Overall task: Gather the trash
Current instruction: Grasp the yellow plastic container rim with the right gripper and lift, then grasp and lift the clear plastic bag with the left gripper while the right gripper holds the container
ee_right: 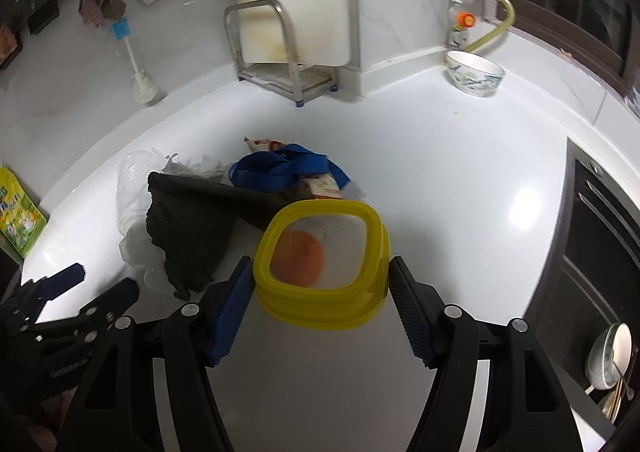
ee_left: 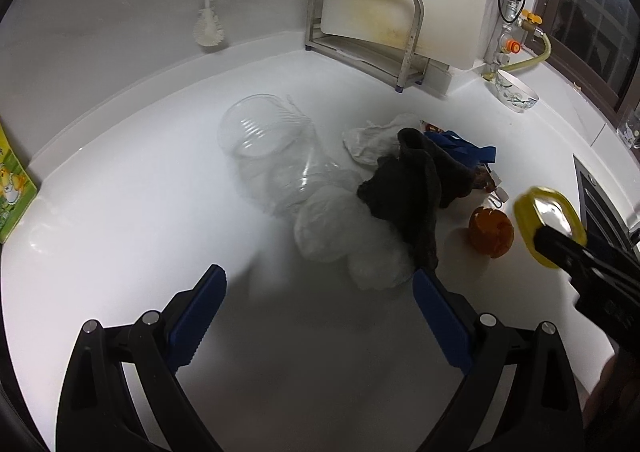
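Right gripper (ee_right: 320, 280) clenched on yellow-rimmed lid (ee_right: 322, 264), held above counter (ee_right: 460, 180) near its right edge. Left gripper (ee_left: 318, 302) released, hovering before trash pile: clear plastic cup (ee_left: 264, 136), dark cloth (ee_left: 412, 188), blue strap (ee_left: 464, 150), orange cap (ee_left: 491, 232) mid-counter.

The counter (ee_right: 460, 172) is glossy white; the lid (ee_right: 320, 280) is yellow plastic with a clear pane; the dark cloth (ee_left: 412, 188) looks matt and rough; the rack (ee_left: 412, 24) is brushed metal.
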Tool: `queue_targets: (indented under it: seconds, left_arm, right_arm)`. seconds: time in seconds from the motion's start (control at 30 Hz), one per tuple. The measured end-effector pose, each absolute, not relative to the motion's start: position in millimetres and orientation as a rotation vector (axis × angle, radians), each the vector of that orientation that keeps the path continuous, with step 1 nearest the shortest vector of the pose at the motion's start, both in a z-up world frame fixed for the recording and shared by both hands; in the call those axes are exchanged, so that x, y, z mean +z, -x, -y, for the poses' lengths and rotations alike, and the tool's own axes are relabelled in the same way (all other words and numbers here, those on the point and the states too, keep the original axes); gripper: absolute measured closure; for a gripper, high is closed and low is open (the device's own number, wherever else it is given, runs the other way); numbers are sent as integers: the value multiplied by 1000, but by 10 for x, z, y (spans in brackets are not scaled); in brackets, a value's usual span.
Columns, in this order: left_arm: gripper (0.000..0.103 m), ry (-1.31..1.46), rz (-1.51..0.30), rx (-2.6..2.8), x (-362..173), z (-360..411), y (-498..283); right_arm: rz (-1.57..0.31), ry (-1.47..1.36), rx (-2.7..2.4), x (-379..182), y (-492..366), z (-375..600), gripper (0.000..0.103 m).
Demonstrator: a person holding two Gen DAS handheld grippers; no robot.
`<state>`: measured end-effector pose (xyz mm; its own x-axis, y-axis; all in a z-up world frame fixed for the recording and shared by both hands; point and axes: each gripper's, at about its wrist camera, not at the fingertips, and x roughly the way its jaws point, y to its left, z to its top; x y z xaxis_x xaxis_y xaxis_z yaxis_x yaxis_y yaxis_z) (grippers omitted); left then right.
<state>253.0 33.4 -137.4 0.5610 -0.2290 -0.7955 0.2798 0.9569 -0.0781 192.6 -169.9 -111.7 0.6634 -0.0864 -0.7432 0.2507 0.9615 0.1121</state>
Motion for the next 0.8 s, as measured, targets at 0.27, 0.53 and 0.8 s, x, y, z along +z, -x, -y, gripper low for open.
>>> queue_targets:
  seconds: [0.27, 0.53, 0.8]
  left_arm:
    - [11, -16, -939, -259, -1471, -313, -2728]
    - [39, 19, -950, -271, -1548, -282, -2845]
    - [77, 8, -950, -308, -1472, -279, -2779]
  right_arm:
    - [-819, -246, -212, -1152, -1751, 1817, 37]
    - [-818, -256, -215, -1157, -1658, 1829, 37]
    - [-815, -263, -204, -1138, -1618, 1814, 37]
